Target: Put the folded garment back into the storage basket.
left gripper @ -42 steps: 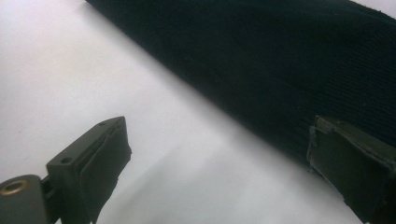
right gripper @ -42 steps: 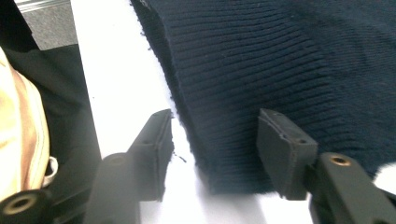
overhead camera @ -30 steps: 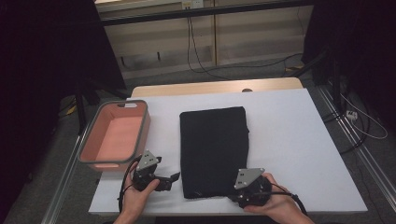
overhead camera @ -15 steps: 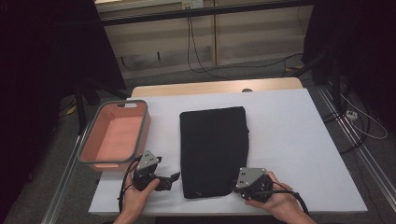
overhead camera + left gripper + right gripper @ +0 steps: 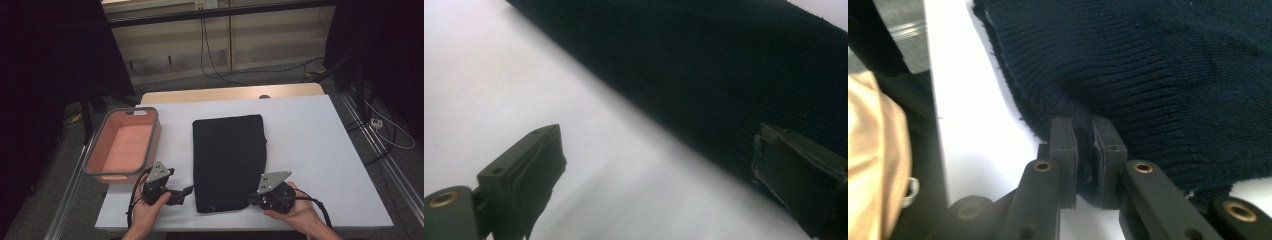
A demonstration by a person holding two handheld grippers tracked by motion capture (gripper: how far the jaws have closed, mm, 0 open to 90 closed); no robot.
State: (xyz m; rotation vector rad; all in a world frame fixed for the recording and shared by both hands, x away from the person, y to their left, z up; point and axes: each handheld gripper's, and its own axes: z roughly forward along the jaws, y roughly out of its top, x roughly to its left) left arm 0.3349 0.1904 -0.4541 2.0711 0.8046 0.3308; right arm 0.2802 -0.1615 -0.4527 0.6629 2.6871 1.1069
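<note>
A folded black knit garment (image 5: 229, 160) lies flat in the middle of the white table (image 5: 310, 150). My right gripper (image 5: 251, 198) sits at its near right corner. In the right gripper view the ribbed hem of the garment (image 5: 1158, 65) is pinched between the pads, and the right gripper (image 5: 1084, 125) has just been closing on it. My left gripper (image 5: 186, 192) rests on the table beside the garment's near left edge. In the left gripper view the left gripper (image 5: 659, 150) stands open, one pad over bare table and the other over the garment (image 5: 704, 65).
A pink tub with a grey rim (image 5: 150, 145) stands at the table's left side, just beyond my left hand. The table's near edge runs right below both hands. Cables lie on the floor behind and to the right of the table.
The right gripper's jaws have come together on the garment's near edge. The left gripper and the garment have stayed where they were.
</note>
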